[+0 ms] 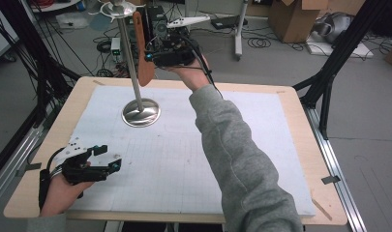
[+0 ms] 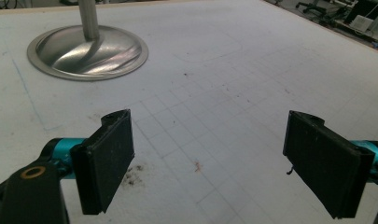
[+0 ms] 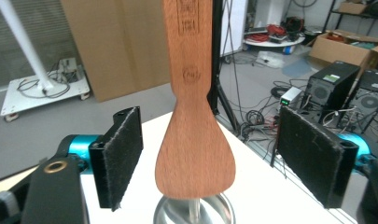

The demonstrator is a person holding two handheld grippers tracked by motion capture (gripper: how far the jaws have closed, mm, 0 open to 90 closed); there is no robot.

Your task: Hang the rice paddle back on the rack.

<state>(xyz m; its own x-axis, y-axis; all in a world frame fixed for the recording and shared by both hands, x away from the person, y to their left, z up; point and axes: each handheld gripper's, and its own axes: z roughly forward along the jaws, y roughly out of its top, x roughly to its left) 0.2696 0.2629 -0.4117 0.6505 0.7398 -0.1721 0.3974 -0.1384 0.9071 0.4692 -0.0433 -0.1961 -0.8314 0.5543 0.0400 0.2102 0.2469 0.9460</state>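
White mat (image 1: 261,145), one wooden spatula (image 1: 142,53), one stand (image 1: 135,72)

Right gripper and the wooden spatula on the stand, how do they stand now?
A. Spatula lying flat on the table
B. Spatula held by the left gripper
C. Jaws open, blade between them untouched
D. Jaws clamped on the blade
C: in the right gripper view the right gripper has both pads clear of the spatula, which hangs between them.
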